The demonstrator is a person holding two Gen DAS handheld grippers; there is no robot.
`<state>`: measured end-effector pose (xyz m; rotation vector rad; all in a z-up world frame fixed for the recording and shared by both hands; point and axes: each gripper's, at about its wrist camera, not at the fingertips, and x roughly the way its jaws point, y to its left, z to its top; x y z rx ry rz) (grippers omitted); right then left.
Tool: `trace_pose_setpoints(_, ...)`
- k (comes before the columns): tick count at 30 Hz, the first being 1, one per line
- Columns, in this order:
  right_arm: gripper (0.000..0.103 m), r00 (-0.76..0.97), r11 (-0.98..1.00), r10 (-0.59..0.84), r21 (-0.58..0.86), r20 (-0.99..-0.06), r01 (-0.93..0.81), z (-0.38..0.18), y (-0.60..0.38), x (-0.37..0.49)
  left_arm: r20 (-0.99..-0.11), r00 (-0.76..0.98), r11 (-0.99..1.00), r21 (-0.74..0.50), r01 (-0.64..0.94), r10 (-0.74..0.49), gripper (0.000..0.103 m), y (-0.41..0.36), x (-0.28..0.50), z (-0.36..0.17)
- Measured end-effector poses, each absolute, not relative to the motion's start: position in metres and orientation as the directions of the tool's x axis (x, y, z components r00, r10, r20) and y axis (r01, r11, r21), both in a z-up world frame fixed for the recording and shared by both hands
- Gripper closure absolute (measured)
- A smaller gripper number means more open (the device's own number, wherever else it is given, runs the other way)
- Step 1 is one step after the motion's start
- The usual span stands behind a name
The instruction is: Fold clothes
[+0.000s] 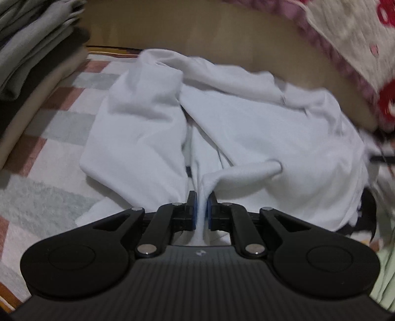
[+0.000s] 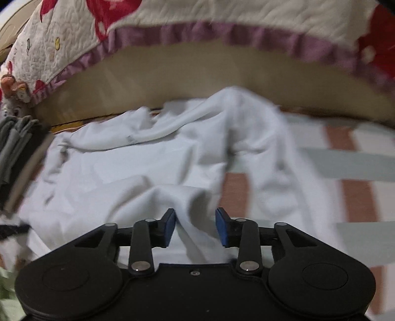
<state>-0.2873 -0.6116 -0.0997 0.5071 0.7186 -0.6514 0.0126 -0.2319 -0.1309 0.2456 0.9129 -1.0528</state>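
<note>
A crumpled white garment (image 1: 222,128) lies on a checked pink, grey and white bedcover (image 1: 49,138). My left gripper (image 1: 202,210) is shut on a pinched ridge of its near edge, the cloth squeezed between the blue pads. In the right wrist view the same white garment (image 2: 138,168) spreads left and centre, with one part trailing to the right. My right gripper (image 2: 195,227) stands open, its blue pads (image 2: 223,230) apart, a fold of the white cloth rising between them without being clamped.
A stack of folded grey, black and beige clothes (image 1: 29,56) sits at the far left, also at the left edge as folded clothes (image 2: 17,158). A tan headboard (image 1: 197,37) runs behind. A quilt with red print and purple trim (image 2: 197,22) hangs above it.
</note>
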Motion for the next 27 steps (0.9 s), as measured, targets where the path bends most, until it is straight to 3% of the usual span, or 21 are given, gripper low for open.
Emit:
trace_pose_setpoints(1, 0.049, 0.562, 0.696, -0.400, 0.159, -0.724, 0.700, -0.095, -0.605, -0.297, -0.746, 0.199, 0.514, -0.215, 0.830, -0.635, 0.091, -0.232, 0.015, -0.134)
trace_pose_setpoints(6, 0.049, 0.585, 0.782, -0.417, 0.053, -0.695, 0.621, -0.095, -0.570, -0.334, -0.761, 0.215, 0.520, -0.182, 0.835, -0.612, 0.092, -0.230, 0.017, -0.144)
trace_pose_setpoints(11, 0.050, 0.521, 0.858, -0.424, -0.144, -0.741, 0.494, -0.122, -0.538, -0.298, -0.735, 0.250, 0.503, -0.141, 0.852, -0.630, 0.092, -0.224, 0.013, -0.127)
trace_pose_setpoints(14, 0.050, 0.427, 0.826, -0.520, -0.310, -0.740, 0.471, -0.148, -0.530, -0.271, -0.708, 0.244, 0.500, -0.175, 0.848, -0.662, 0.092, -0.211, 0.016, -0.114)
trace_pose_setpoints(17, 0.050, 0.365, 0.792, -0.564, -0.361, -0.741, 0.492, -0.168, -0.541, -0.256, -0.720, 0.227, 0.466, -0.149, 0.872, -0.656, 0.091, -0.208, 0.010, -0.113)
trace_pose_setpoints(19, 0.050, 0.396, 0.787, -0.565, -0.328, -0.724, 0.523, -0.169, -0.547, -0.253, -0.727, 0.216, 0.442, -0.133, 0.887, -0.652, 0.085, -0.206, 0.005, -0.112)
trace_pose_setpoints(21, 0.060, 0.440, 0.810, -0.518, -0.255, -0.734, 0.527, -0.165, -0.552, -0.252, -0.735, 0.205, 0.418, -0.116, 0.901, -0.647, 0.074, -0.204, 0.001, -0.112)
trace_pose_setpoints(22, 0.083, 0.468, 0.820, -0.491, -0.208, -0.735, 0.533, -0.161, -0.554, -0.252, -0.739, 0.199, 0.405, -0.108, 0.908, -0.644, 0.073, -0.203, -0.002, -0.111)
trace_pose_setpoints(23, 0.096, 0.506, 0.827, -0.459, -0.143, -0.730, 0.544, -0.154, -0.555, -0.255, -0.742, 0.194, 0.393, -0.100, 0.914, -0.641, 0.073, -0.202, -0.004, -0.111)
trace_pose_setpoints(26, 0.096, 0.614, 0.814, -0.413, 0.030, -0.673, 0.580, -0.127, -0.547, -0.269, -0.762, 0.166, 0.336, -0.072, 0.939, -0.626, 0.067, -0.208, -0.014, -0.119)
trace_pose_setpoints(27, 0.096, 0.641, 0.809, -0.403, 0.074, -0.653, 0.584, -0.118, -0.544, -0.274, -0.768, 0.148, 0.317, -0.074, 0.946, -0.623, 0.059, -0.209, -0.017, -0.122)
